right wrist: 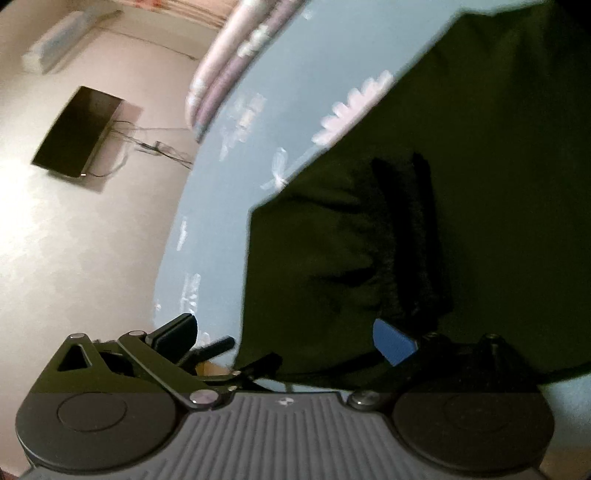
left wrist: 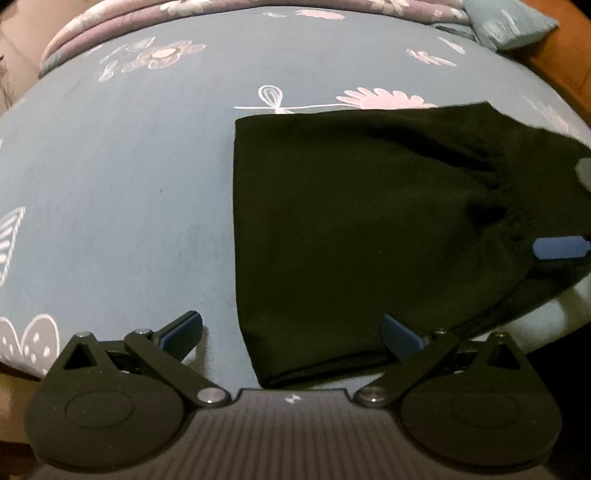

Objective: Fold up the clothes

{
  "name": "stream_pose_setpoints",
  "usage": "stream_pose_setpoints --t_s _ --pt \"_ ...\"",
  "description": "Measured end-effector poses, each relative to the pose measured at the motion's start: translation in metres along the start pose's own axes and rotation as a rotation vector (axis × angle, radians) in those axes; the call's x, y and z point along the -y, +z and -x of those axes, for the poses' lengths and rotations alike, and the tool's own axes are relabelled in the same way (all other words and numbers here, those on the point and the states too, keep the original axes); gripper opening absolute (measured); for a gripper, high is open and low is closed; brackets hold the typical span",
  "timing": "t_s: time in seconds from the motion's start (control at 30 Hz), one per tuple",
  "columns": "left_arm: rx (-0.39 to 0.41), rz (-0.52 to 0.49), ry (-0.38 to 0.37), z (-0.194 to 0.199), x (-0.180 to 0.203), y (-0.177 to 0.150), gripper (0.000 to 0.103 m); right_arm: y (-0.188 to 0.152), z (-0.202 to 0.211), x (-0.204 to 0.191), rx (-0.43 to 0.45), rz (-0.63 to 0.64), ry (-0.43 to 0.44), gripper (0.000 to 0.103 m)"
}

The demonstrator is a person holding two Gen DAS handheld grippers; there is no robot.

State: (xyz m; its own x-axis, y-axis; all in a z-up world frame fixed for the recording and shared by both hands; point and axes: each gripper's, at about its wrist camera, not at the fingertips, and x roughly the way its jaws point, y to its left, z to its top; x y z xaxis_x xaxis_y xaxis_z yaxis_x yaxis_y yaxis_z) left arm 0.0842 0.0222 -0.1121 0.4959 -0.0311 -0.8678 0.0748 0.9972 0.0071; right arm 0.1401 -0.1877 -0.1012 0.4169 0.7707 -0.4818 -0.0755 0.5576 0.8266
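1. Black fabric: one dark garment [left wrist: 362, 229] lies folded on a bed, on a blue sheet [left wrist: 122, 184] printed with white and pink flowers. In the left wrist view it has a straight left edge and a gathered, wrinkled band toward its right side.
2. No brand, label or readable writing shows on the garment or the sheet. Each gripper body carries only a small pale mark at its centre, too small to read.
3. Left gripper [left wrist: 291, 334]: its jaws stand wide apart. The left blue-padded finger [left wrist: 183, 332] sits over bare sheet. The right finger [left wrist: 400, 336] overlaps the garment's near corner. Whether that pad touches the cloth cannot be told; nothing is pinched.
4. Right gripper [right wrist: 284, 338]: its jaws are also wide apart. Its right blue pad [right wrist: 393, 341] sits against the black garment [right wrist: 443, 221] near the gathered band, and the other finger [right wrist: 175, 332] is clear of the cloth. It grips nothing.
5. In the left wrist view, a blue fingertip of the right gripper [left wrist: 559, 247] shows at the garment's right edge, where the cloth looks raised off the sheet.
6. Count: one garment, two grippers, one folded floral quilt [left wrist: 258, 9] at the far end of the bed, one pale teal cushion [left wrist: 509, 22] beside it.
7. On the pale wall in the blurred right wrist view hang one dark flat screen [right wrist: 77, 133], with cables trailing from it, and one white unit [right wrist: 62, 37] higher up.
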Motion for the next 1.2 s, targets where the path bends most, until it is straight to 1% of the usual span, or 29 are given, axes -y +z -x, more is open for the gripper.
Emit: stream_pose_setpoints --t_s 0.07,0.13,0.27,0.37,0.43,0.53,0.63,0.77,0.83,0.87,0.93,0.97,1.0,1.03,1.13,1.17,1.2 --pt "0.002 0.020 -0.002 0.001 -0.003 0.002 0.102 -0.001 -0.001 -0.007 0.024 0.034 0.023 0.103" --pt "0.013 0.024 0.012 0.005 -0.004 0.005 0.102 -0.002 -0.001 -0.013 0.045 0.070 0.040 0.103" --pt "0.042 0.016 0.007 0.016 -0.007 0.015 0.102 -0.012 0.003 -0.010 0.071 0.151 0.009 0.103" --pt "0.046 0.022 -0.025 0.022 -0.008 0.031 0.102 -0.020 0.006 -0.008 0.090 0.213 -0.014 0.103" --pt "0.050 0.028 -0.063 0.025 -0.005 0.044 0.102 -0.025 0.008 -0.006 0.102 0.254 -0.029 0.103" --pt "0.075 0.008 -0.176 0.027 0.013 0.066 0.102 -0.031 0.013 -0.003 0.125 0.305 -0.052 0.103" --pt "0.092 -0.025 -0.290 0.019 0.038 0.084 0.102 -0.030 0.028 0.009 0.175 0.279 -0.069 0.103" --pt "0.099 -0.038 -0.372 -0.008 0.070 0.101 0.102 -0.028 0.048 0.024 0.243 0.244 -0.092 0.103" --pt "0.103 -0.013 -0.373 -0.026 0.078 0.107 0.102 -0.027 0.058 0.032 0.276 0.226 -0.103 0.103" --pt "0.108 -0.003 -0.352 -0.035 0.080 0.109 0.102 -0.026 0.063 0.035 0.293 0.217 -0.109 0.103" --pt "0.109 0.010 -0.285 -0.050 0.084 0.111 0.102 -0.025 0.073 0.043 0.327 0.200 -0.120 0.103" --pt "0.084 0.015 -0.274 -0.058 0.085 0.112 0.102 -0.024 0.078 0.047 0.344 0.191 -0.126 0.103" --pt "0.055 0.030 -0.279 -0.062 0.083 0.113 0.102 -0.024 0.083 0.051 0.360 0.182 -0.132 0.103" --pt "0.044 0.053 -0.294 -0.059 0.079 0.112 0.102 -0.023 0.088 0.055 0.377 0.173 -0.138 0.103" --pt "0.062 0.121 -0.342 -0.040 0.066 0.109 0.102 -0.020 0.105 0.066 0.433 0.148 -0.158 0.103" --pt "0.078 0.140 -0.343 -0.032 0.062 0.108 0.102 -0.016 0.113 0.067 0.465 0.142 -0.173 0.103" --pt "0.090 0.148 -0.328 -0.027 0.062 0.108 0.102 -0.011 0.120 0.069 0.493 0.134 -0.191 0.103"
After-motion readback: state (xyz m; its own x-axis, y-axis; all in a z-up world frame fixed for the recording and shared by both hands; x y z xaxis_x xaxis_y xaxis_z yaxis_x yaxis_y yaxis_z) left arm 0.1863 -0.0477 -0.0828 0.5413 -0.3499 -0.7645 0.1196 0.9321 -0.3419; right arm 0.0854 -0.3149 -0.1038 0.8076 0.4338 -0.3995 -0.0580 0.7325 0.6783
